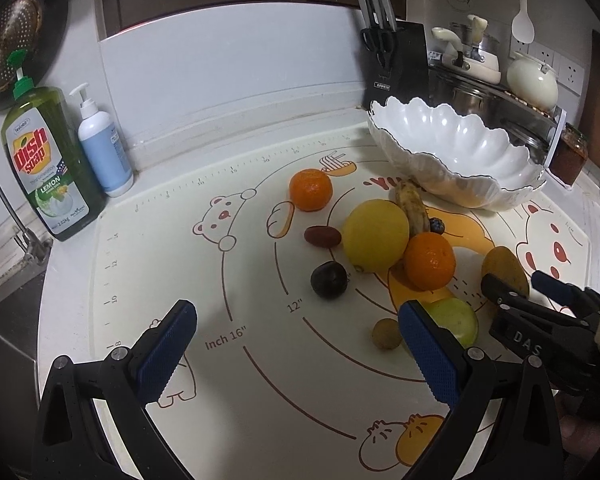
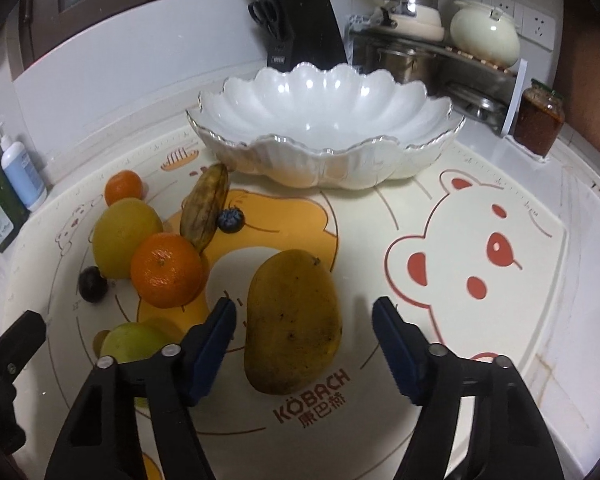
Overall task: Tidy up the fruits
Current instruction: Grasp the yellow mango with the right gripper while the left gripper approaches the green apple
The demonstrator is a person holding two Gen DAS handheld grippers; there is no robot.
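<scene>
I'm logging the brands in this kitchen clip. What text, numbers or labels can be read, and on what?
"dish soap", "LEMON": green soap bottle; its finer print is too small.
"Inch 16"", "12"": baking mat; the edge ruler numbers are mostly blurred.
"KÖBACH", with Chinese characters below that I cannot make out: same mat.
"DAS": right gripper.
Knife block badge: unreadable.
White pump bottle label: blurred.
</scene>
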